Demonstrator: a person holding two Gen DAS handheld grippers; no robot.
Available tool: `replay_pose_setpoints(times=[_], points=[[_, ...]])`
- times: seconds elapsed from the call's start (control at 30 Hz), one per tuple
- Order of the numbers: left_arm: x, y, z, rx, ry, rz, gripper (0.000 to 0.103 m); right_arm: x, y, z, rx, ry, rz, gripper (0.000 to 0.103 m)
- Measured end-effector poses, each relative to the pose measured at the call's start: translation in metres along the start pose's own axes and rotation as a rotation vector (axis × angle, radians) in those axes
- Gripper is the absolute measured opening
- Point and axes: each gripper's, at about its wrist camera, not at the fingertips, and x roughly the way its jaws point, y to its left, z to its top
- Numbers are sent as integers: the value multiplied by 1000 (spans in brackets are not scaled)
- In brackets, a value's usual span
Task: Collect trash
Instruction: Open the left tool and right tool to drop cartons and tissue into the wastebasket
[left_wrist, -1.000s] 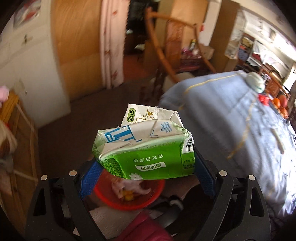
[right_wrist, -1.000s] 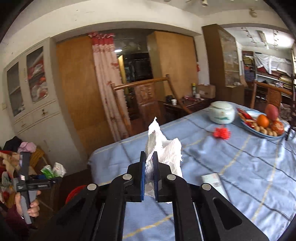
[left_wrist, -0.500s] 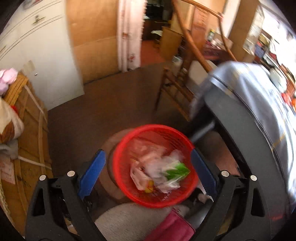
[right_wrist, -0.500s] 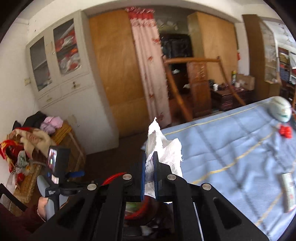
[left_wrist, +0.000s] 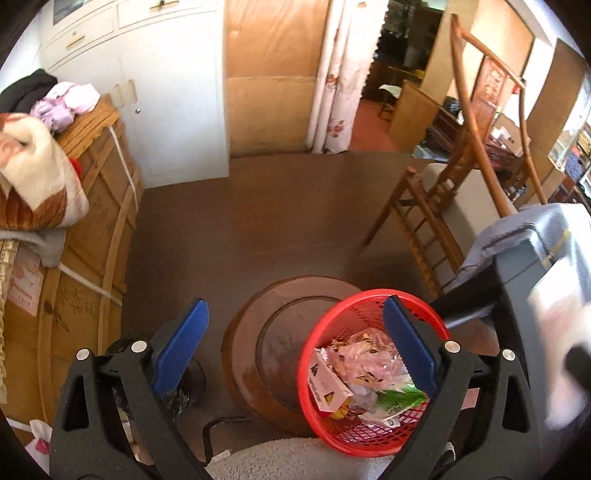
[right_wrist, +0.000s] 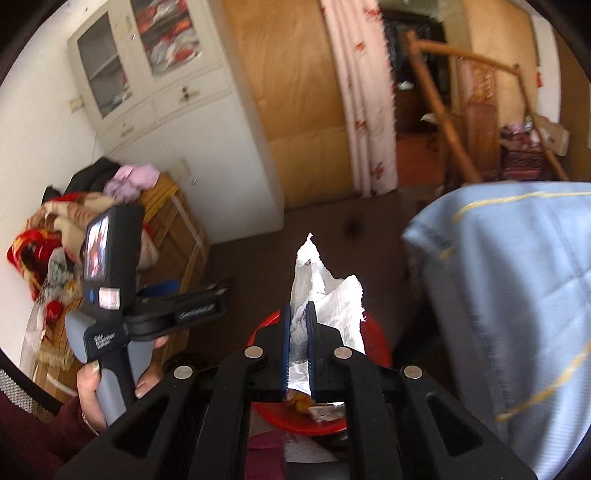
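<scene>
My left gripper (left_wrist: 295, 306) stands open with nothing between its blue pads (left_wrist: 181, 347). Just below and to its right sits a red mesh basket (left_wrist: 369, 294) with several wrappers and a crushed green milk carton (left_wrist: 399, 397) inside. My right gripper (right_wrist: 298, 308) is shut on a crumpled white tissue (right_wrist: 325, 291) and hangs right above the same red basket (right_wrist: 382, 349). In the right wrist view a hand (right_wrist: 92, 384) grips the left gripper's handle, to the left of the basket.
The basket rests on a round brown stool (left_wrist: 255, 332). A wooden chair (left_wrist: 443, 206) and a table under a blue cloth (right_wrist: 517, 277) stand to the right. A wooden crate (left_wrist: 92, 221) piled with blankets and a white cabinet (left_wrist: 173, 92) stand to the left.
The left gripper has let go of the green carton, which now lies in the red basket. The right gripper has carried the tissue from over the table to above the basket.
</scene>
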Motion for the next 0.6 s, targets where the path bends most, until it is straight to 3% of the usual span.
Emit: replay_pose_setpoints(times=[0.1, 0.13, 0.17, 0.2, 0.23, 0.47, 0.6], points=[[4, 5, -2, -26, 12, 6, 92, 25, 12, -6, -23, 68, 36, 11], [5, 5, -1, -30, 12, 12, 92, 34, 16, -10, -35, 96, 50, 16], [6, 5, -2, -32, 12, 21, 92, 41, 18, -11, -42, 113, 57, 24], [7, 6, -1, -33, 10, 31, 92, 45, 19, -13, -42, 120, 56, 43], [8, 6, -2, -31, 9, 36, 92, 48, 20, -14, -37, 120, 60, 55], [8, 2, -3, -10, 3, 41, 92, 34, 11, -9, -13, 70, 26, 58], [7, 0, -5, 3, 3, 37, 92, 14, 1, -10, -1, 8, -44, 71]])
